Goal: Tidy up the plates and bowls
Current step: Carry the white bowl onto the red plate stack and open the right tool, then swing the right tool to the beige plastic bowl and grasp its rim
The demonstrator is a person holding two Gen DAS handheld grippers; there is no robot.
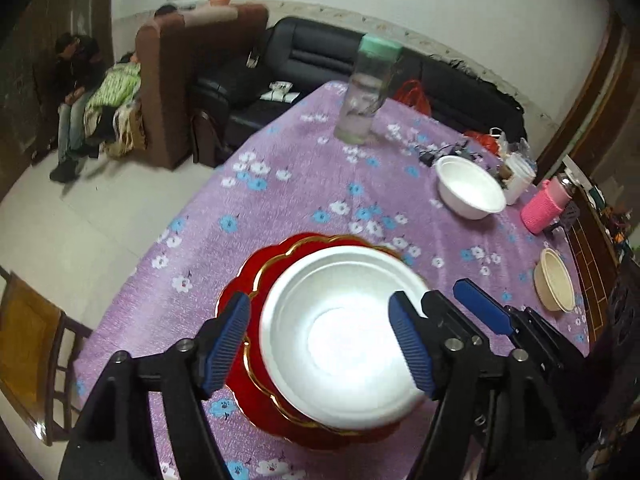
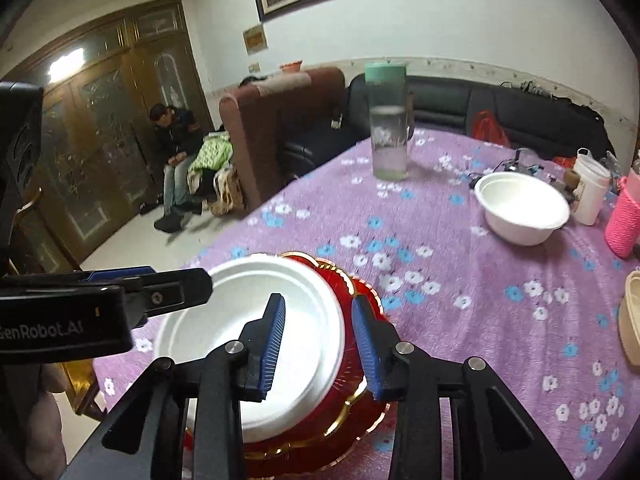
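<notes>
Purple tablecloth [image 1: 304, 200]: white bowl [image 1: 340, 336] between wide-open left gripper [image 1: 320, 352]; right gripper [image 2: 320, 344] straddles rim, open.

both grippers were held close together, low and forward. left gripper [image 1: 320, 346]: black linkage arms with blue ribbed pads [image 1: 226, 344], jaws spread wide, nothing pinched between them. in the right wrist view the left gripper [image 2: 160, 280] crossed in from the left side, roughly level, its black body marked with white lettering; a bit of the holder's bare hand [image 2: 46, 432] showed beneath it.

right gripper [image 2: 320, 348]: same black frame, blue pads [image 2: 366, 346], jaws parted at a narrower gap, not clamped on anything. in the left wrist view the right gripper [image 1: 452, 300] sat just right of the left one, angled inward.
</notes>
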